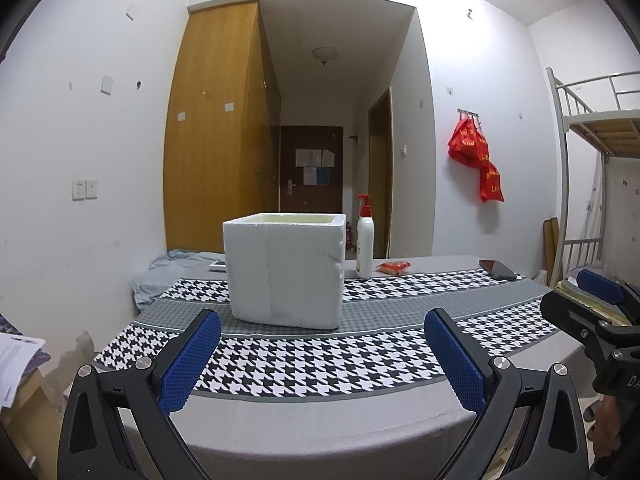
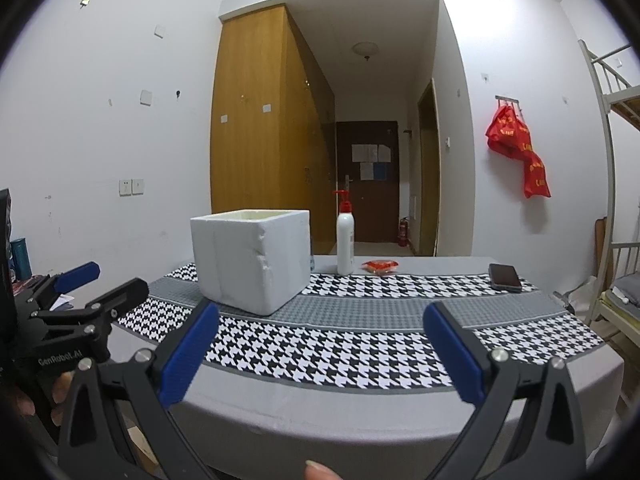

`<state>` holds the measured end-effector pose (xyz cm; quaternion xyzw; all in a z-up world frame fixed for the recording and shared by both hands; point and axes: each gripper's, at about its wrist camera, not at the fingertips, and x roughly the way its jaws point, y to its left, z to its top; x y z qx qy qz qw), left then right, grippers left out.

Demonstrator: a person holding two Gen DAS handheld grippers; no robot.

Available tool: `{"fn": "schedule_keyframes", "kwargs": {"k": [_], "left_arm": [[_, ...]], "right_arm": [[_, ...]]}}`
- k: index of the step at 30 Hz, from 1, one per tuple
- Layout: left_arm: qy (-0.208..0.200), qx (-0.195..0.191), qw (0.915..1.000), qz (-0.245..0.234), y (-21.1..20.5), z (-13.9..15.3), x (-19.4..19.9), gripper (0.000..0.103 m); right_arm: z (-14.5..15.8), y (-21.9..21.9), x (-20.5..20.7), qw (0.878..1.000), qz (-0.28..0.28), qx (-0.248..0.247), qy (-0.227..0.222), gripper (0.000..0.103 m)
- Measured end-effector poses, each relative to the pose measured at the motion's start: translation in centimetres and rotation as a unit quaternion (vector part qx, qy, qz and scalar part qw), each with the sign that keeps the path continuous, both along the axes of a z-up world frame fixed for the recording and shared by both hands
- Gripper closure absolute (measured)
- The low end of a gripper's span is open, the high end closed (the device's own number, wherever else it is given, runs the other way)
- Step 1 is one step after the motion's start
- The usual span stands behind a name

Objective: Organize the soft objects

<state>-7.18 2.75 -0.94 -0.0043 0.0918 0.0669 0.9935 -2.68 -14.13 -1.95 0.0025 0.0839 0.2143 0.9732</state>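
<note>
Both tongs, left tongs [image 1: 322, 354] and right tongs [image 2: 322, 350], hover wide and empty at the counter's [image 2: 360, 412] near edge. The soft red packet [image 2: 380, 266] lies far back beside the lotion bottle [image 2: 345, 236], right of the foam box [image 2: 250, 258]. A hasty reach could topple that bottle.

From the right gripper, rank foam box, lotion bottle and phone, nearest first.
In the right wrist view, from the right gripper:
1. Foam box, ahead-left.
2. Phone, ahead-right, near the table edge.
3. Lotion bottle, centre, behind the box.
</note>
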Motion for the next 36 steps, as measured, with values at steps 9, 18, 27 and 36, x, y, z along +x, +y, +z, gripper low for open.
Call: {"fn": "schedule_keyframes", "kwargs": {"k": [9,18,27,36], "left_arm": [[-0.01,0.003,0.9999,-0.005,-0.4,0.4,-1.4,0.001],[-0.023,0.016,0.9996,-0.01,-0.9,1.0,-2.7,0.001],[-0.017,0.013,0.9997,-0.011,-0.9,0.8,-2.5,0.001],[-0.01,0.012,0.9998,-0.014,-1.0,0.5,-2.2,0.001]], "right_arm": [[0.4,-0.2,-1.3,1.0,0.004,0.003,-0.013,0.0],[0.9,-0.3,-2.5,1.0,0.007,0.001,-0.027,0.0],[0.9,-0.3,-2.5,1.0,0.006,-0.002,-0.03,0.0],[0.5,-0.3,-2.1,1.0,0.003,-0.005,-0.022,0.0]]}}
